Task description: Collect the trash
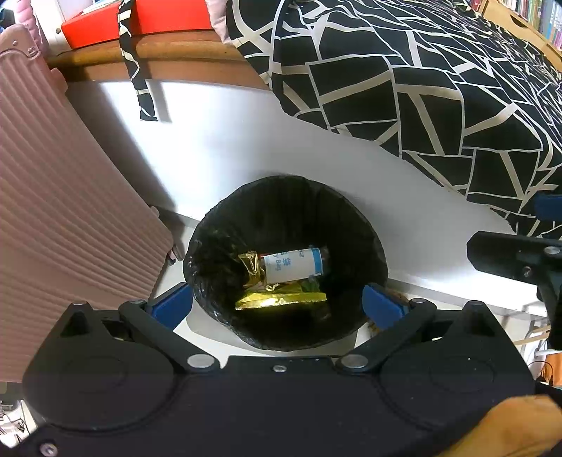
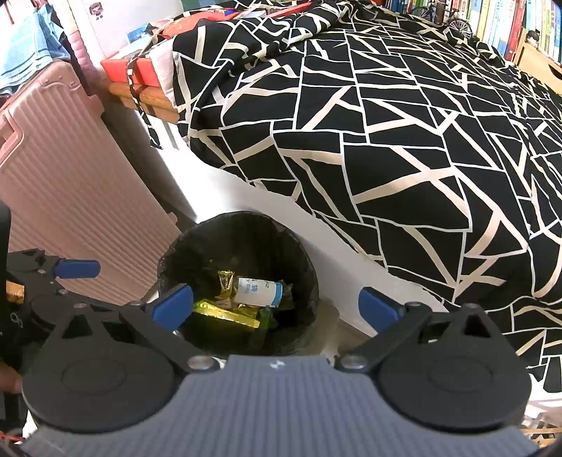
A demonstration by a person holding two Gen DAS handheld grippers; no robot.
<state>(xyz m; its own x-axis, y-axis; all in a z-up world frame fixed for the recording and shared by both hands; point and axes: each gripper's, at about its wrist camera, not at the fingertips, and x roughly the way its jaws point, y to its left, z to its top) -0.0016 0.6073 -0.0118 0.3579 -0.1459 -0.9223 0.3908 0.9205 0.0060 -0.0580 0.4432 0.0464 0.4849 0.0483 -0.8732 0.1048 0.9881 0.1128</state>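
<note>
A round bin lined with a black bag point(image 1: 210, 225) point(image 2: 309, 267) stands on the floor against the white bed base. Inside lie a white bottle with a blue label point(image 1: 291, 265) point(image 2: 258, 291), a crumpled gold wrapper point(image 1: 251, 269) point(image 2: 224, 281) and a flat yellow-green packet point(image 1: 281, 300) point(image 2: 224, 314). My left gripper point(image 1: 277, 304) hovers straight above the bin, open, nothing between its blue fingers. My right gripper point(image 2: 275, 306) hangs over the bin's right side, also open and empty. The left gripper's blue fingertip point(image 2: 77, 269) shows at the left edge of the right wrist view.
A pink ribbed suitcase point(image 1: 63, 197) point(image 2: 70, 168) stands just left of the bin. A black-and-white patterned duvet point(image 1: 439, 88) point(image 2: 386, 140) drapes over the bed edge above it. Red boxes point(image 1: 105, 24) sit on a wooden ledge behind. Bookshelves point(image 2: 509, 21) line the far right.
</note>
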